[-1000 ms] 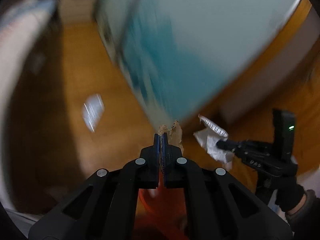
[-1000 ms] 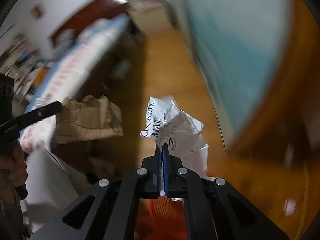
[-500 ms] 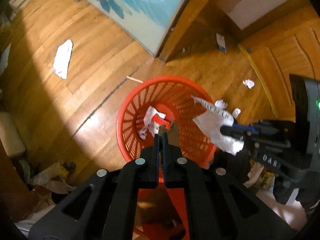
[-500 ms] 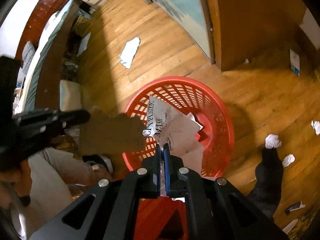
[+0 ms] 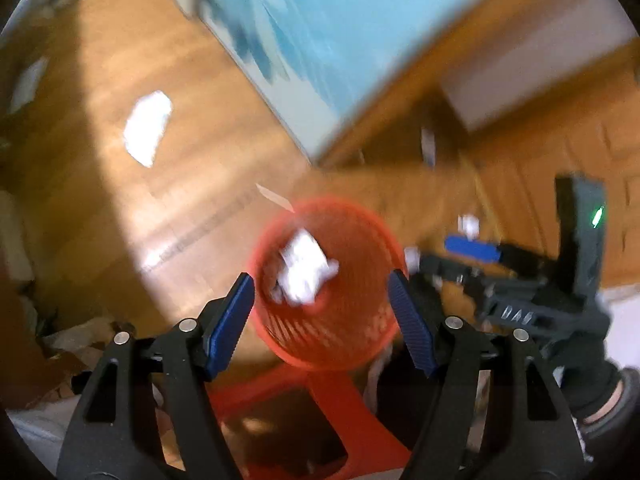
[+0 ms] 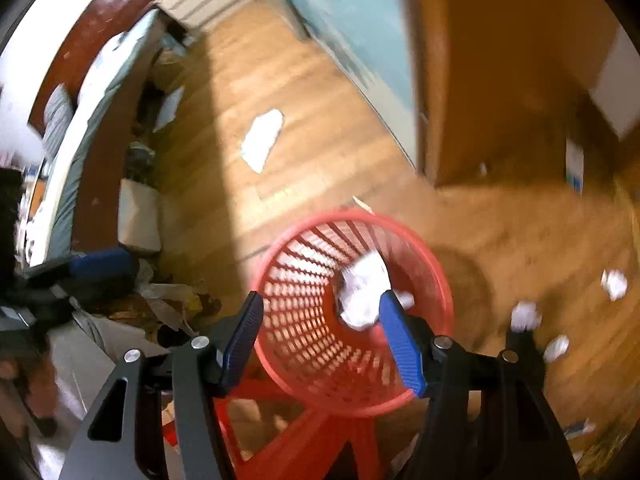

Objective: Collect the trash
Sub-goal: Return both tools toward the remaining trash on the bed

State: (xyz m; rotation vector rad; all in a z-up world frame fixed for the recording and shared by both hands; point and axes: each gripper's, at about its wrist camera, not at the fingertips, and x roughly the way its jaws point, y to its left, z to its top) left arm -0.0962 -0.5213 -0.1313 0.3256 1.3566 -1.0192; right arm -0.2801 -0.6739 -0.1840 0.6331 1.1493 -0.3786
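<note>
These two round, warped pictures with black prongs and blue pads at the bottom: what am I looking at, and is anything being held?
There is no robot here. A person holds a hand tool in each hand, and each tool has two jaws with blue pads and a wide-angle camera looking forward along them. That lens makes the pictures round and bent.

One picture comes from the left gripper, the other from the right gripper. The left view also shows the right tool from the side, in a gloved hand.

Both point down at a red basket on a wooden floor. Crumpled white paper lies inside the basket. More trash is on the floor: a flat white sheet and small paper balls.

Nothing is held: both sets of jaws stand wide open and empty above the basket.
</note>
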